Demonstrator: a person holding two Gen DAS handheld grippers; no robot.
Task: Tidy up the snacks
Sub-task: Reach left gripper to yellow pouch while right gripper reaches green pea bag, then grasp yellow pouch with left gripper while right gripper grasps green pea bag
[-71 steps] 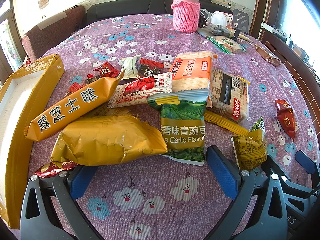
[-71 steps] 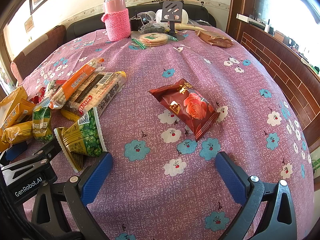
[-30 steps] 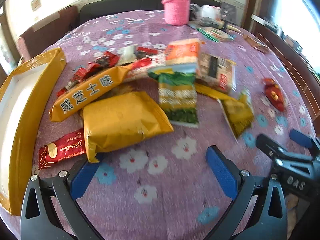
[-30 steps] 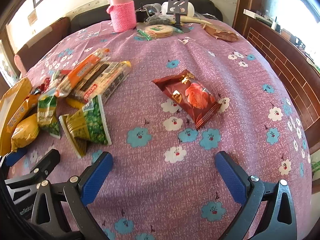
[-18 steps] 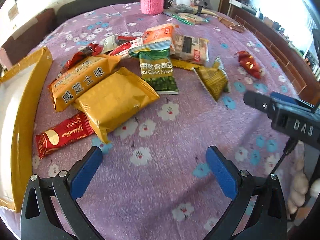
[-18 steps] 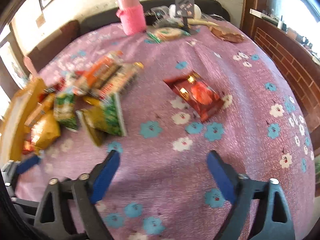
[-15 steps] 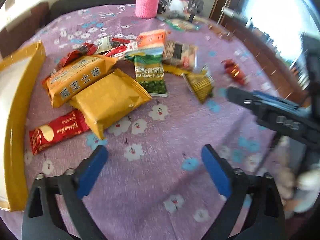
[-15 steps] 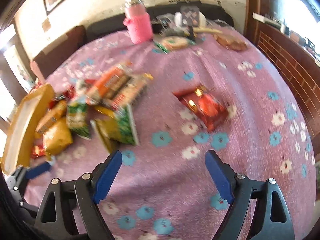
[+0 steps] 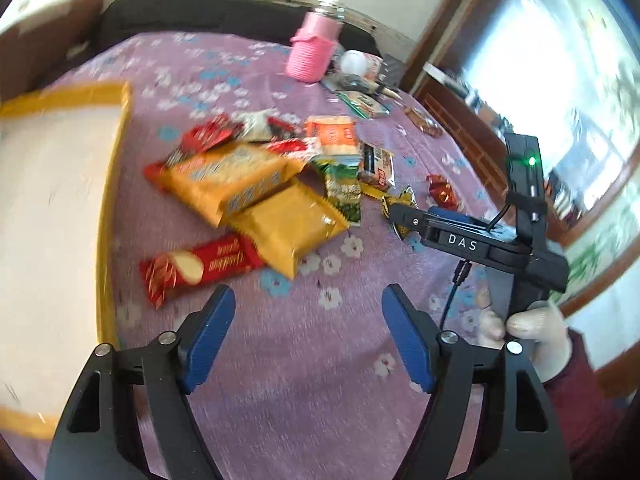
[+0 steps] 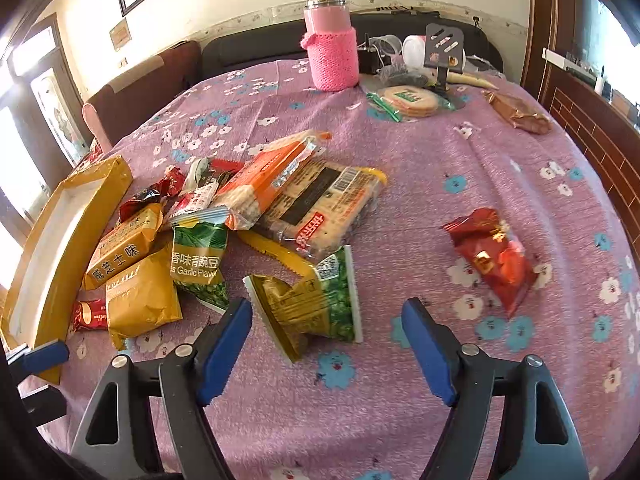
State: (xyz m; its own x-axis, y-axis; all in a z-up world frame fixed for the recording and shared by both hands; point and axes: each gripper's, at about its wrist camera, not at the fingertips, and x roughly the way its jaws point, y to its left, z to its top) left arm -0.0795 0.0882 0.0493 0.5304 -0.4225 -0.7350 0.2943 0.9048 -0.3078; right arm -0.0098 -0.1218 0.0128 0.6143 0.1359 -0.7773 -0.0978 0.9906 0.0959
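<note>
A pile of snack packets lies on the purple flowered tablecloth (image 10: pixel 460 168). A yellow packet (image 9: pixel 286 220) and a long red biscuit packet (image 9: pixel 200 266) lie nearest my left gripper (image 9: pixel 308 334), which is open, empty and held above the cloth. A yellow tray (image 9: pixel 48 208) stands to the left; it also shows in the right wrist view (image 10: pixel 52 240). My right gripper (image 10: pixel 326 346) is open and empty, just behind a crumpled green pea packet (image 10: pixel 316 300). A red packet (image 10: pixel 494 258) lies alone to the right. The right gripper's body (image 9: pixel 472 240) shows in the left wrist view.
A pink-sleeved flask (image 10: pixel 331 38) stands at the far side with a phone stand (image 10: pixel 443 50), a round cracker pack (image 10: pixel 408 100) and a brown bag (image 10: pixel 518 114). A sofa and chair stand behind the table. A wooden wall panel runs along the right.
Both grippers have pulled back and risen from the pile. The left wrist view has swung left, showing more of the tray. The snacks have not moved.
</note>
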